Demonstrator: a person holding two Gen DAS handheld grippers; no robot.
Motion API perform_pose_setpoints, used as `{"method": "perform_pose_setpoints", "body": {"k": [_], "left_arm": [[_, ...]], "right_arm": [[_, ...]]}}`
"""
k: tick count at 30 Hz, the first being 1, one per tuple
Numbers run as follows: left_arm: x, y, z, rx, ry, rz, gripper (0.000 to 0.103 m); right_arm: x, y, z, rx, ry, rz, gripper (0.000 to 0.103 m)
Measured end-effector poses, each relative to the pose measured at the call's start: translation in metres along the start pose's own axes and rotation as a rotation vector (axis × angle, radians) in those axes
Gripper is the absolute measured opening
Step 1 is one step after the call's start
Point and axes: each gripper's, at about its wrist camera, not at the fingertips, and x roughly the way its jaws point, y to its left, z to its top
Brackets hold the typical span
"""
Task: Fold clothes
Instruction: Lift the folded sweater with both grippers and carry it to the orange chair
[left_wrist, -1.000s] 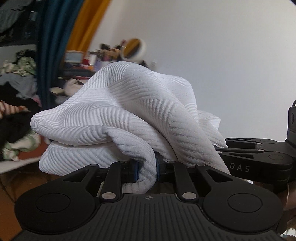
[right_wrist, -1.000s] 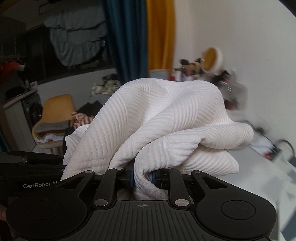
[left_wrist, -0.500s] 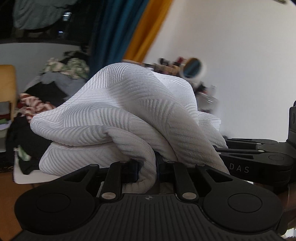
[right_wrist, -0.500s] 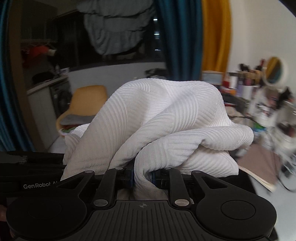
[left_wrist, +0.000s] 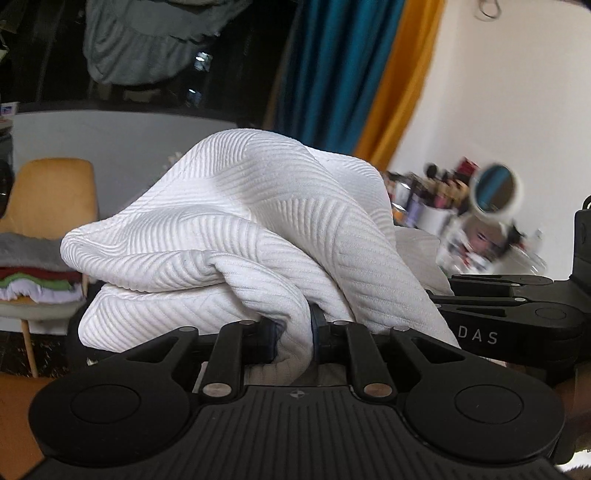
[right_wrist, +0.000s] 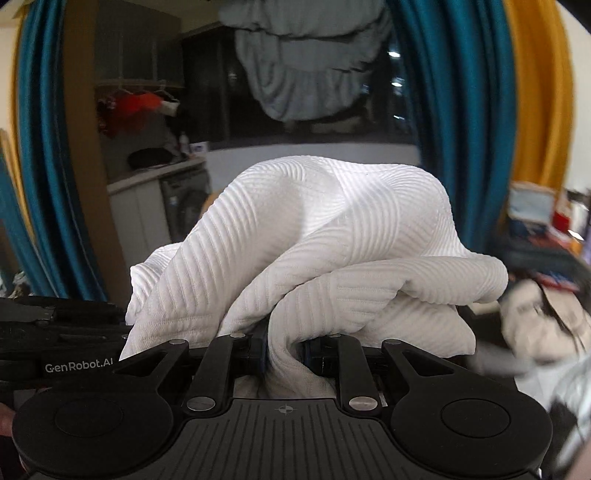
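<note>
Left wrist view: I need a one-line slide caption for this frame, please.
Left gripper clamps a bunched white ribbed garment, the right gripper alongside, a chair stacked with folded clothes behind.

Each view was taken from a gripper's wrist, faced forward and close upon the white ribbed garment (left_wrist: 266, 236) (right_wrist: 332, 236), which both views shared at near range.

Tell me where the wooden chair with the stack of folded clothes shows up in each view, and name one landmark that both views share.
Left wrist view: the wooden chair stands at the far left edge, folded clothes stacked on its seat.
Right wrist view: the chair is not in it.
Shared landmark: the grey cloth hanging at the top, left of the blue curtain.
</note>
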Motion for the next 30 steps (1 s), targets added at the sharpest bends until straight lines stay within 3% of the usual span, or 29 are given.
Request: {"method": "perform_pose_setpoints", "body": {"k": [5,11,19,24,30], "left_arm": [[0.022,0.036,0.02,-0.021,-0.009,0.074,0.015],[0.04,0.105,0.033,-0.073,-0.001,0.143,0.015],[0.045,0.254,0.057,-0.094,-0.002,0.142,0.015],[0.048,0.359,0.089,-0.091,0.047,0.115,0.015],[0.065,0.447,0.115,-0.074,0.093,0.087,0.015]], "right_arm": [[0.06,-0.005,0.029,-0.016,0.007,0.067,0.017],[0.142,0.022,0.059,-0.044,0.047,0.136,0.017],[0.272,0.121,0.097,-0.062,0.064,0.126,0.017],[0.361,0.19,0.13,-0.023,0.101,0.105,0.017],[0.441,0.241,0.153,0.007,0.135,0.07,0.017]]}}
